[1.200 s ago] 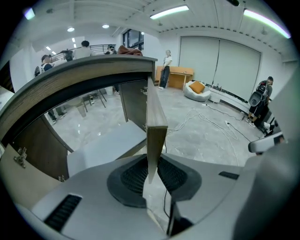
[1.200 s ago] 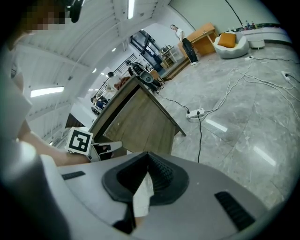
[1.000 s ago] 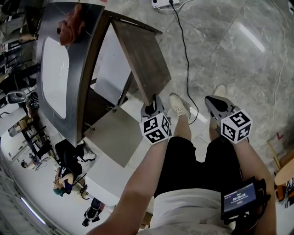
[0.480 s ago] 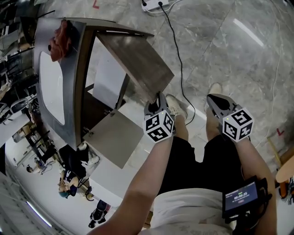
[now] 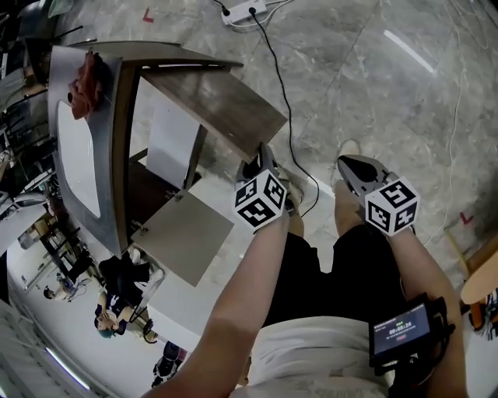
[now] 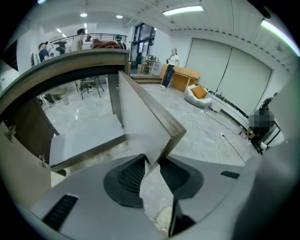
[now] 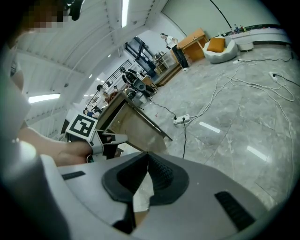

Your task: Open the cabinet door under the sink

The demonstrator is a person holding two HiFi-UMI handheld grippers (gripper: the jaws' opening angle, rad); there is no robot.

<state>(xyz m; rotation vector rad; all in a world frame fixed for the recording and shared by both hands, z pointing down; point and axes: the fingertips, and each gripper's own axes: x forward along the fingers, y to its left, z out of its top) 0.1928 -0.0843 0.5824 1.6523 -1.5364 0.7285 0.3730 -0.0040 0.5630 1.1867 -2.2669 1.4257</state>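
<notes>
Two grippers, both low in front of the person. The left gripper (image 5: 261,158) sits mid-frame in the head view on the free corner of the dark wooden cabinet door (image 5: 222,101). Its own view shows that corner between the jaws, the pads look to be touching it on both sides, and the jaws are opening. The right gripper (image 5: 348,165) is off to the right above bare floor, well apart from the cabinet, jaw tips together, nothing between them. There are two doors under the sink (image 5: 78,155), both swung out: the dark one in the upper left-centre and a paler door (image 5: 183,233) below it, left of centre. The open cupboard shows between them. One reddish cloth (image 5: 84,78) lies on the steel top at upper left. One white power strip (image 5: 237,11) lies at the top edge, and one black cable (image 5: 289,109) runs down the grey marble floor just past the dark door's outer edge toward the person's feet. One small screen (image 5: 399,329) is strapped to the right forearm, lower right. The left forearm covers the lower middle of the frame. A few people stand in the reflective strip at lower left, too small to count.
</notes>
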